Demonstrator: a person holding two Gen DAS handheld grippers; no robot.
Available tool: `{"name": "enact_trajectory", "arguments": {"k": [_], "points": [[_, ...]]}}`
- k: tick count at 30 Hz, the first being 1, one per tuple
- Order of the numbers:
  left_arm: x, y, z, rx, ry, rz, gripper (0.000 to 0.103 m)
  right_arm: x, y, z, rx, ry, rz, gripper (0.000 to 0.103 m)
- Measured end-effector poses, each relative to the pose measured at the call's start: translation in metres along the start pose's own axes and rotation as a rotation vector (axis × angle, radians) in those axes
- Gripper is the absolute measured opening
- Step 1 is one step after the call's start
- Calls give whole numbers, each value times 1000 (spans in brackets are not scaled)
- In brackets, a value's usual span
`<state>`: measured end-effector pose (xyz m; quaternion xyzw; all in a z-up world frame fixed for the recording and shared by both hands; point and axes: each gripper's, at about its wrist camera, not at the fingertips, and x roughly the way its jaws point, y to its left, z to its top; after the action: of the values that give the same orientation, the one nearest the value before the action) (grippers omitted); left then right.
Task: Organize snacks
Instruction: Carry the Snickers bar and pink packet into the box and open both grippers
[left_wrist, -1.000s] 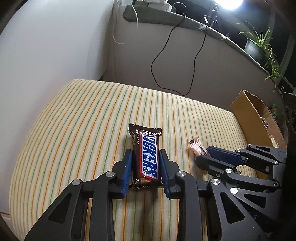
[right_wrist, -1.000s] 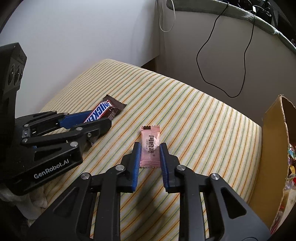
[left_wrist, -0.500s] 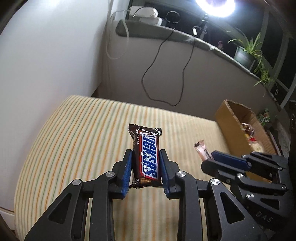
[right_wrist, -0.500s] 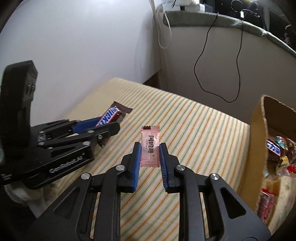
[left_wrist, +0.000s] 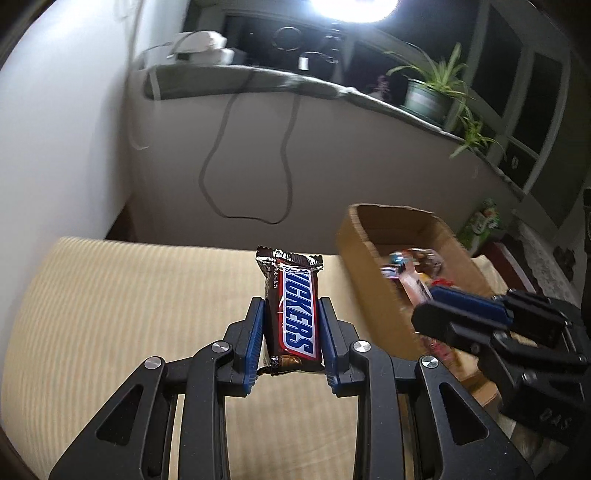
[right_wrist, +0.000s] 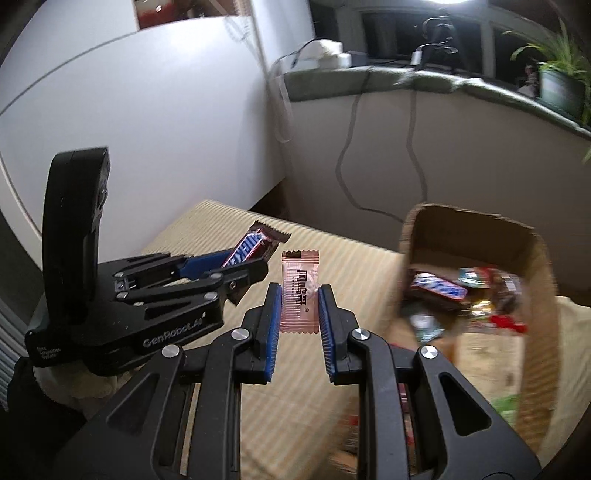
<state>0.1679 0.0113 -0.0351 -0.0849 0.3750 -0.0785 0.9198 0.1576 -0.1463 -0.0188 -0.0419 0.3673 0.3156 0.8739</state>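
My left gripper (left_wrist: 291, 314) is shut on a Snickers bar (left_wrist: 293, 314) and holds it in the air above the striped cushion (left_wrist: 129, 306). My right gripper (right_wrist: 298, 306) is shut on a small pink snack packet (right_wrist: 300, 291), also lifted. In the right wrist view the left gripper (right_wrist: 243, 266) with the Snickers bar (right_wrist: 255, 245) is close at the left. In the left wrist view the right gripper (left_wrist: 436, 299) is at the right, over the cardboard box (left_wrist: 364, 258). The box (right_wrist: 410, 236) holds several wrapped snacks (right_wrist: 439, 286).
A white wall (left_wrist: 55, 129) stands to the left. A grey ledge (left_wrist: 258, 79) with a hanging black cable (left_wrist: 284, 155) runs behind the cushion. Potted plants (left_wrist: 432, 92) sit on the ledge at the right.
Both grippers have lifted their snacks higher off the cushion and moved right toward the cardboard box. The box interior now shows more fully.
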Motion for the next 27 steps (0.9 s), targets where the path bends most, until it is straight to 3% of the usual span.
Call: {"name": "enact_trajectory", "arguments": {"k": [16,27], "points": [[26,-90,22,132,-17,-87,27,-34,-106,5,106,-46,-129,21],[40,-115,30,164,-21,-113,27,-32,-136,5,129,-36,-161,21]]}}
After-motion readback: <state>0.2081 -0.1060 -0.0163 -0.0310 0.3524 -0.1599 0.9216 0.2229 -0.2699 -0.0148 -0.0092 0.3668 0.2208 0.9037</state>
